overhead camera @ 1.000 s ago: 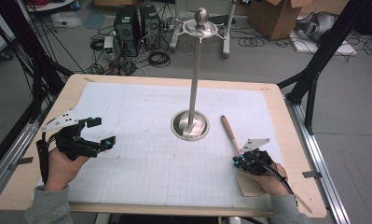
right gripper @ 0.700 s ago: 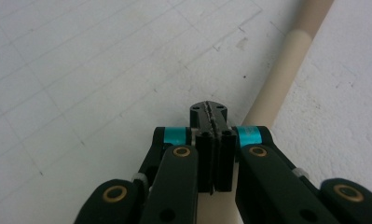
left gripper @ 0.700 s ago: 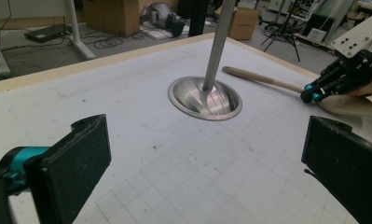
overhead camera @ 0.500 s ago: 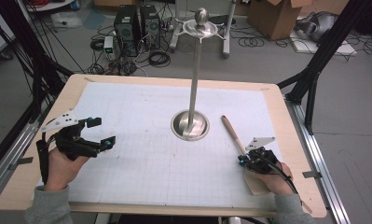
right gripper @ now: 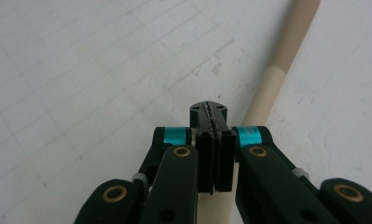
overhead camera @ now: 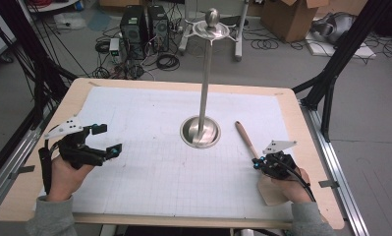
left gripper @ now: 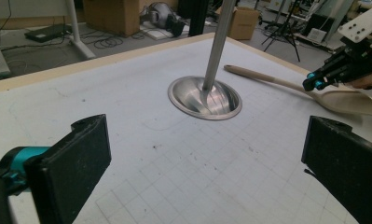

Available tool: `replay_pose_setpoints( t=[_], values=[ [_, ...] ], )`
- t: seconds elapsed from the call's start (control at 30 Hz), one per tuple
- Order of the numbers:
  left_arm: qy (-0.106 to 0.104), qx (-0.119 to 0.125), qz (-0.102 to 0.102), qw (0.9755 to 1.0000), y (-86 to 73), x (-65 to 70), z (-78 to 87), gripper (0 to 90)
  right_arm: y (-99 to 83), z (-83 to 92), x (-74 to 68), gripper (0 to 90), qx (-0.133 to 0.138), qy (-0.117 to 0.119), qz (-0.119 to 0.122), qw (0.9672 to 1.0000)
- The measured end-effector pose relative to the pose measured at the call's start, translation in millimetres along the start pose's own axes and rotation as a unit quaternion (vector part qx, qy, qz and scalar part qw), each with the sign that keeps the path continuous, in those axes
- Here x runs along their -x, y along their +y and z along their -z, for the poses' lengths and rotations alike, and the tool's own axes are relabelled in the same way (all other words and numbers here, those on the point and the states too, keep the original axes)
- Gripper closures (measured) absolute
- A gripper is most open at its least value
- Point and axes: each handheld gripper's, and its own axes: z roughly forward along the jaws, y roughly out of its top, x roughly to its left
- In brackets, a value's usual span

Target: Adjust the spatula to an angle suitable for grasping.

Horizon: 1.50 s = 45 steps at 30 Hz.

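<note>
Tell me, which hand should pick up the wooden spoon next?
Probably the right. The right tool sits shut directly over the wooden spoon, jaws pressed together above its handle. The left tool is open, far across the table, with the metal stand in between.

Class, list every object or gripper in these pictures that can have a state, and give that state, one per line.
Left gripper: open, holding nothing.
Right gripper: shut, jaws pressed together above the spoon's handle; whether it grips the spoon is unclear.
Pale wooden spoon: lying flat on the gridded white mat.
Tall polished metal stand: upright on its round base, hooks bare.
</note>
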Motion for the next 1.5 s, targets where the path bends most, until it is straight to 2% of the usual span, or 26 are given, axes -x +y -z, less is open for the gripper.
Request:
replay_pose_setpoints(
  t=[0.17, 0.37, 0.53, 0.77, 0.83, 0.97, 1.13, 1.23, 1.5],
  values=[
    [0.001, 0.000, 0.001, 1.0000, -0.6, -0.8, -0.1, 1.7, 9.2, 0.8, 4.4, 90.0, 0.019, 0.001, -0.001, 0.9998],
    [0.002, 0.000, 0.000, 1.0000, -0.8, -1.4, 1.5, 1.7, 16.0, -1.3, 14.1, 90.0, 0.046, -0.008, -0.019, 0.9987],
    [0.003, 0.000, 0.002, 1.0000, -1.2, -1.2, 2.5, 1.7, 19.1, -7.3, 23.1, 90.0, 0.058, -0.015, -0.029, 0.9978],
    [0.005, -0.002, 0.002, 1.0000, -2.3, -1.8, 3.9, 1.7, 18.2, -21.2, 37.3, 90.0, 0.057, -0.020, -0.060, 0.9964],
    [0.005, 0.000, 0.003, 1.0000, -2.3, -2.0, 4.8, 1.7, 17.8, -25.1, 40.4, 90.0, 0.052, -0.024, -0.059, 0.9966],
    [0.008, 0.001, 0.004, 1.0000, -2.7, -2.6, 6.6, 1.7, 15.2, -29.6, 47.4, 90.0, 0.042, -0.032, -0.075, 0.9958],
    [0.009, 0.001, 0.005, 0.9999, -3.7, -3.9, 7.3, 1.7, 11.7, -34.8, 56.5, 90.0, 0.038, -0.019, -0.095, 0.9945],
    [0.011, 0.002, 0.006, 0.9999, -3.9, -4.1, 8.4, 1.7, 12.0, -40.0, 57.2, 90.0, 0.022, -0.011, -0.091, 0.9955],
    [0.011, 0.003, 0.007, 0.9999, -3.9, -3.8, 9.4, 1.7, 13.7, -42.2, 57.1, 90.0, 0.022, -0.005, -0.089, 0.9958]
  ],
)
